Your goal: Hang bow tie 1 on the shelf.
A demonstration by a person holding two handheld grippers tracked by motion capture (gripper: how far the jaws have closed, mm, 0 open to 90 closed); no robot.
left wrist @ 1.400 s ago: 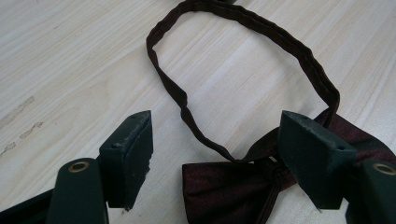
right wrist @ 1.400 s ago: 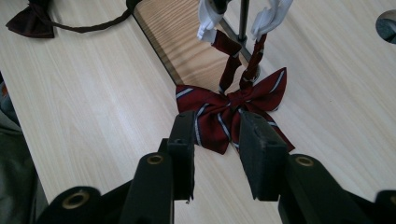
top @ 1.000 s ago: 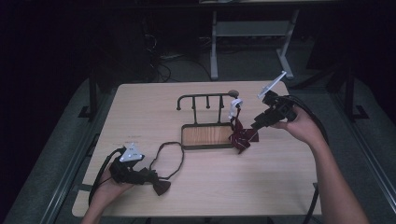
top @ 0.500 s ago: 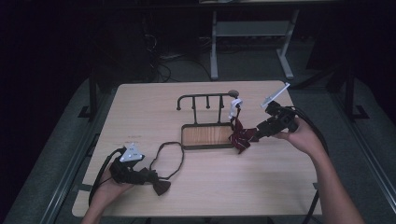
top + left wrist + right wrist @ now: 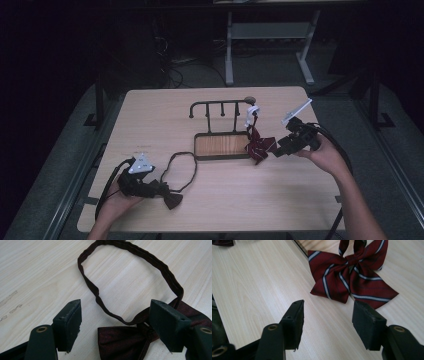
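Beside the rack on the table, the striped bow tie lay free; right tongs had just been opening, nothing between them. Left tongs stood wide over the dark bow tie, whose pickup probably came next, needing a squeeze at its knot.

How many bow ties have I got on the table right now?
2. A striped red bow tie lies at the right end of the rack's wooden base, its band running up towards the rack. A plain dark bow tie lies near the left gripper, neck loop spread on the table.
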